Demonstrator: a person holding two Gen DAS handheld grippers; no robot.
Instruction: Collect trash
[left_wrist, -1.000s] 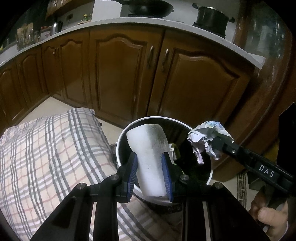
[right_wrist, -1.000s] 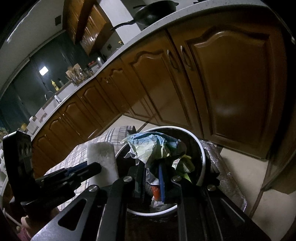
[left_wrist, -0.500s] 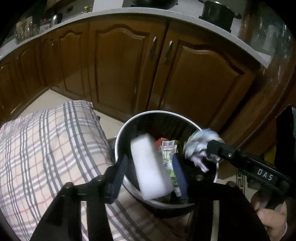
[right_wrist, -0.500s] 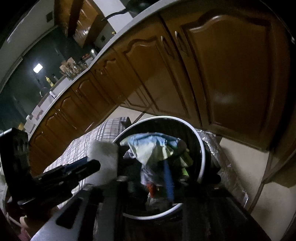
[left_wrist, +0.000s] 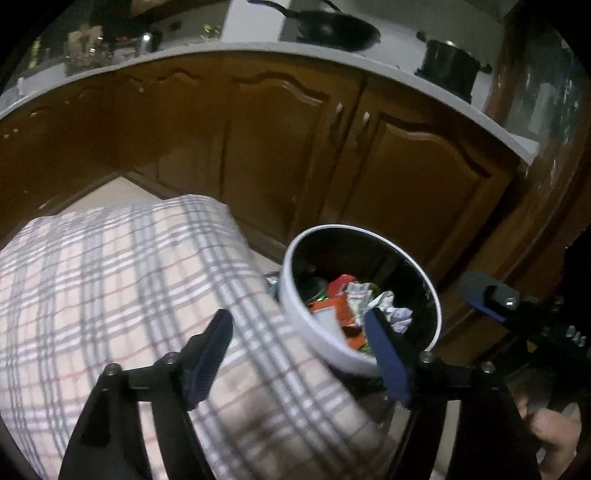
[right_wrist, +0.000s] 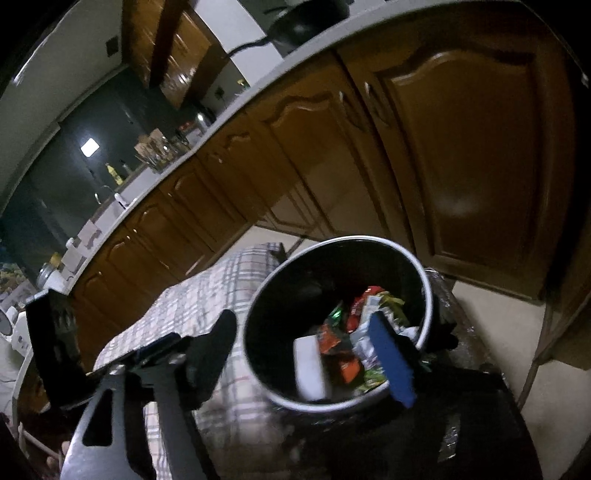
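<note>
A round trash bin with a white rim (left_wrist: 295, 306) (right_wrist: 428, 295) and black inside stands on the floor by the cabinets. In it lie a white foam block (right_wrist: 308, 363) (left_wrist: 325, 317), a crumpled paper wad (left_wrist: 391, 308) and red and orange wrappers (right_wrist: 340, 354). My left gripper (left_wrist: 301, 360) is open and empty, above the bin's near rim and the plaid cloth. My right gripper (right_wrist: 308, 365) is open and empty over the bin; it also shows at the right edge of the left wrist view (left_wrist: 487, 295).
A plaid-covered cushion (left_wrist: 122, 280) (right_wrist: 207, 295) lies left of the bin. Dark wooden cabinet doors (left_wrist: 280, 155) (right_wrist: 472, 155) stand behind it under a grey counter with a pan (left_wrist: 332, 31) and a pot (left_wrist: 448, 68). Tiled floor (right_wrist: 495, 325) lies to the right.
Both grippers opened. The white block dropped from the left gripper and the paper wad from the right into the bin. Both grippers pulled back a little.
</note>
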